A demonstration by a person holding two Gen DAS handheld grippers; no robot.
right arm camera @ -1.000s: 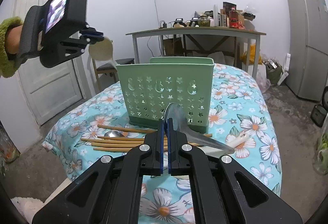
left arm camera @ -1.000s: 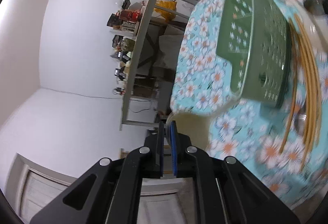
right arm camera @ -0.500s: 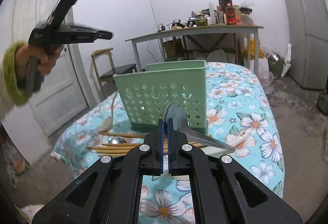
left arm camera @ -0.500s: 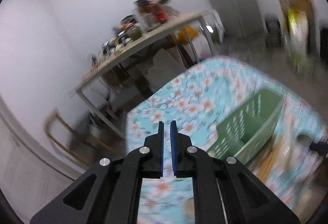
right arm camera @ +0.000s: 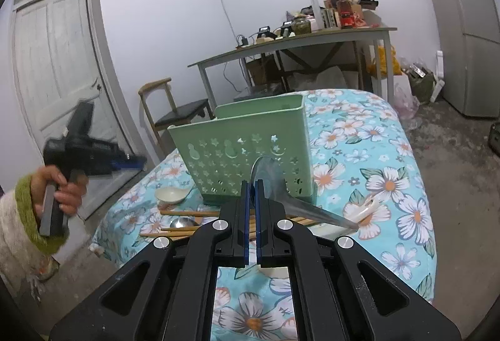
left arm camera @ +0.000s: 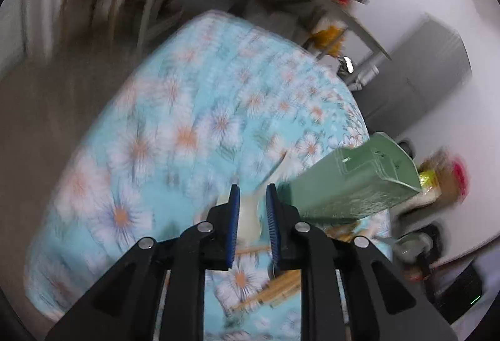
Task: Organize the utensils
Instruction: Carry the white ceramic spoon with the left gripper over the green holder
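Left gripper (left arm camera: 252, 210) now parted, swung down over white spoon (left arm camera: 247, 225).

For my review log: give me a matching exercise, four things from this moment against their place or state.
1 caddy
2 metal spoon
3 white spoon
4 left tongs

a open, above the table
b lying left of the caddy
c upright on the cloth
d pinched in the right tongs

Pairs: 1-c, 2-d, 3-b, 4-a
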